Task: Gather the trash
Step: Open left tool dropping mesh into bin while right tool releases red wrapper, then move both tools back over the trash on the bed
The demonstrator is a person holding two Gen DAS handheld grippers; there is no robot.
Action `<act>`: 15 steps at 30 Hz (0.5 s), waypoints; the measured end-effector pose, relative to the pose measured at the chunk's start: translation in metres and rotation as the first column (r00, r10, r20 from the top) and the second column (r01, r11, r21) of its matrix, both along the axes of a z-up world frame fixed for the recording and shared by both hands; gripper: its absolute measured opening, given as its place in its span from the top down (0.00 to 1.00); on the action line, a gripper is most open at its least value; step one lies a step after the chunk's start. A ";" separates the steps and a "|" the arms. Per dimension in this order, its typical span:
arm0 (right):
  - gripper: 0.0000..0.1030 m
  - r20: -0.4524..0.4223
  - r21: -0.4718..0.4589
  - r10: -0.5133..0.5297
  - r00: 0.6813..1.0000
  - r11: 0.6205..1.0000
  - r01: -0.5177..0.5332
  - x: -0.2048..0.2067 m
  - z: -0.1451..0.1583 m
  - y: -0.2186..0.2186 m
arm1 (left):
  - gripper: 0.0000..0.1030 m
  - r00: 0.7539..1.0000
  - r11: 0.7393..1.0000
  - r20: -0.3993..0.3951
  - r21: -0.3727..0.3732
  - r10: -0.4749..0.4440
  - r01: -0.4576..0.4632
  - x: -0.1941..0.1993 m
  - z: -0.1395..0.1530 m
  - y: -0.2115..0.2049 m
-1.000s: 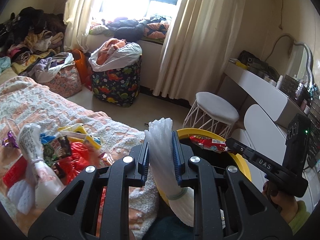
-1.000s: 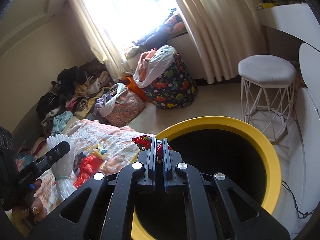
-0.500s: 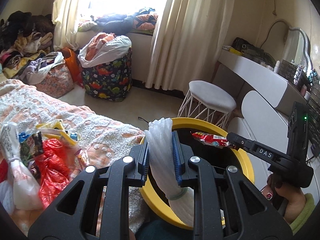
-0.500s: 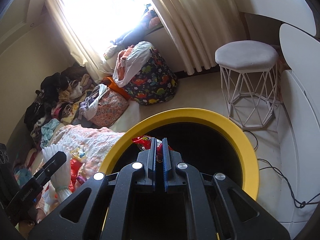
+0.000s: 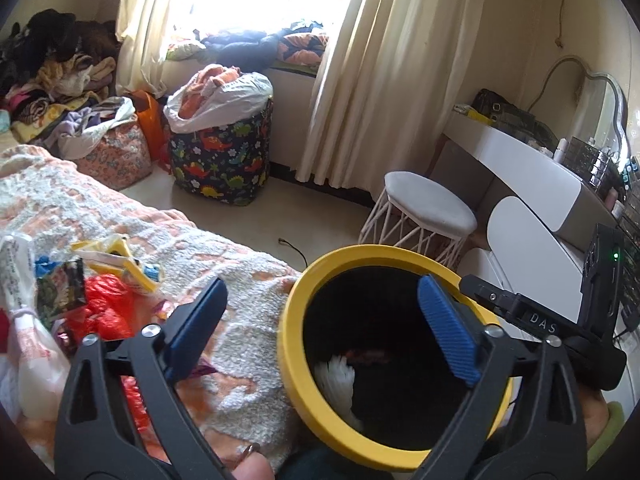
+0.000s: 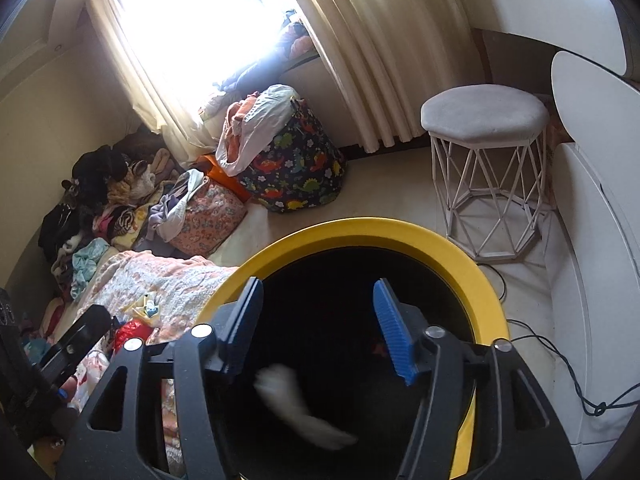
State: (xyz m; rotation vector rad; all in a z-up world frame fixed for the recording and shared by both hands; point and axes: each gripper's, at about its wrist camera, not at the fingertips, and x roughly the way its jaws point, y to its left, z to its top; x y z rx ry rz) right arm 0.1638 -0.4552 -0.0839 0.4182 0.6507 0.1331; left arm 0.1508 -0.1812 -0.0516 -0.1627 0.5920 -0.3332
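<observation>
Now both spread wide, left gripper and right gripper over yellow-rimmed bin, white bundle blurred inside, wrappers on bedspread.

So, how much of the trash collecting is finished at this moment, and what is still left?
Done: a white bundle and a red wrapper lie inside the yellow-rimmed bin. In hand: nothing; the left gripper and right gripper are both open above the bin. Left: trash on the bed blanket, including a red plastic bag, a yellow wrapper and a dark snack packet.
</observation>
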 end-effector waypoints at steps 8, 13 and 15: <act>0.32 0.062 -0.029 0.018 0.998 0.999 -0.016 -0.007 0.010 0.016 | 0.11 0.999 0.999 0.018 0.002 0.049 -0.049 -0.014 0.005 0.026; 0.30 0.084 -0.045 0.049 0.995 0.998 -0.045 -0.009 0.015 0.029 | 0.11 0.996 0.997 0.032 0.005 0.082 -0.082 -0.020 0.008 0.043; 0.29 0.095 -0.049 0.066 0.993 0.997 -0.061 -0.010 0.018 0.035 | 0.11 0.995 0.995 0.036 0.002 0.098 -0.098 -0.023 0.010 0.051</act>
